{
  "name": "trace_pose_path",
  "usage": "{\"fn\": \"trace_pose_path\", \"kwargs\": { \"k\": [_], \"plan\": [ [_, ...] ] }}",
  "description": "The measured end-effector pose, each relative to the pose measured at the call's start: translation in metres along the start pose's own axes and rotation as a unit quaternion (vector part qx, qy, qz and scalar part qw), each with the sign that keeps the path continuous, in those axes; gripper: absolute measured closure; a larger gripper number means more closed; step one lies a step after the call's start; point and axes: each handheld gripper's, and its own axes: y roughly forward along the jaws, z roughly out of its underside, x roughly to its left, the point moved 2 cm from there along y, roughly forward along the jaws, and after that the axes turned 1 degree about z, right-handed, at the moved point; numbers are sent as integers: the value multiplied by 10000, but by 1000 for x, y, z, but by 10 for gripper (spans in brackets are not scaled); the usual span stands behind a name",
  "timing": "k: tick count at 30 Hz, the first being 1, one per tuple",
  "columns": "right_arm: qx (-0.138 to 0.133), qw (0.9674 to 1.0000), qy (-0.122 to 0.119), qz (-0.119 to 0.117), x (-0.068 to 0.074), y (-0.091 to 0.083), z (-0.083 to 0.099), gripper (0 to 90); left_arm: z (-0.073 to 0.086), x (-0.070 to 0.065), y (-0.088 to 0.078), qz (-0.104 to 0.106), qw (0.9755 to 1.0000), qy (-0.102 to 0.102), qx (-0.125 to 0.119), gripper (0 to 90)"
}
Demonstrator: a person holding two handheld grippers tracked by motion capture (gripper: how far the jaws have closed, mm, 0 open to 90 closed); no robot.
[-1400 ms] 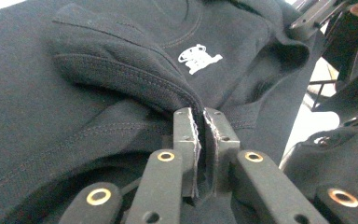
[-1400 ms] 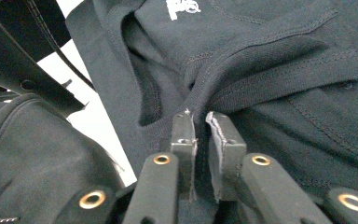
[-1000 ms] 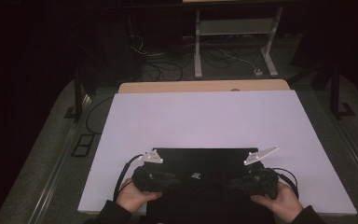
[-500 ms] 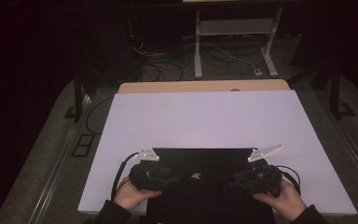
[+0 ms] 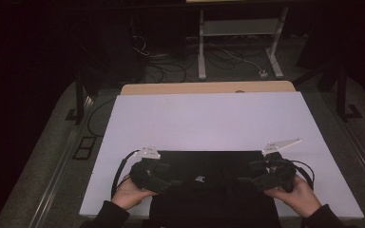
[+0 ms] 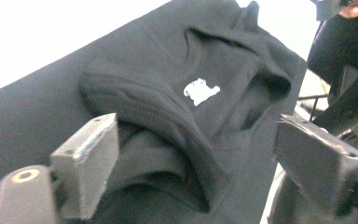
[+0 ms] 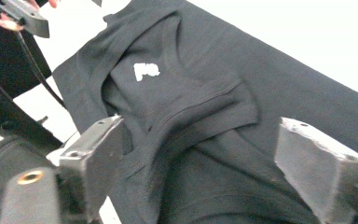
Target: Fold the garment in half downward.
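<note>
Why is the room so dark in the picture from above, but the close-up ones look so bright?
In the high view the room around the white table sits in deep shadow and the black garment shows little detail. In the left gripper view the table glares blank white and the near jaws look soft. The right gripper view glares likewise, with the garment's folds clear.

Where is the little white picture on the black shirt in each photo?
High view: white logo low in the middle, between both hands.
Left gripper view: upper middle.
Right gripper view: upper left.
Shared landmark: the shirt's curved neckline right beside it.
</note>
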Motion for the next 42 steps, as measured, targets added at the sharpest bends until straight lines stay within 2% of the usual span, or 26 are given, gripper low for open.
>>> {"fn": "trace_pose_path", "kwargs": {
  "k": [2,3,5,11,18,25,29,42],
  "plan": [
    [-64,10000,54,22,-4,-5,-3,117,-3,3,-1,186,9998,-42,-19,37],
    [-47,9999,88,-6,-6,-7,-4,80,-5,4,-2,208,9998,-29,-12,0],
    [-8,9999,136,-48,-11,-10,-6,0,-9,5,-3,123,9999,76,-40,0],
    [-63,9998,198,-61,-20,-17,-11,0,-18,11,-7,-9,9999,130,-41,0],
    [-52,9999,84,-21,-25,-24,-19,0,-22,17,-13,-245,9994,262,-16,0],
    [-76,9999,19,74,-31,-28,-25,0,-23,26,-18,-382,9989,265,2,0],
    [-135,9999,4,67,-35,-29,-28,0,-23,31,-19,-477,9987,186,-11,0],
    [-257,9996,25,151,-52,-33,-31,0,-31,43,-20,-569,9981,252,-14,0]
  ]
}}
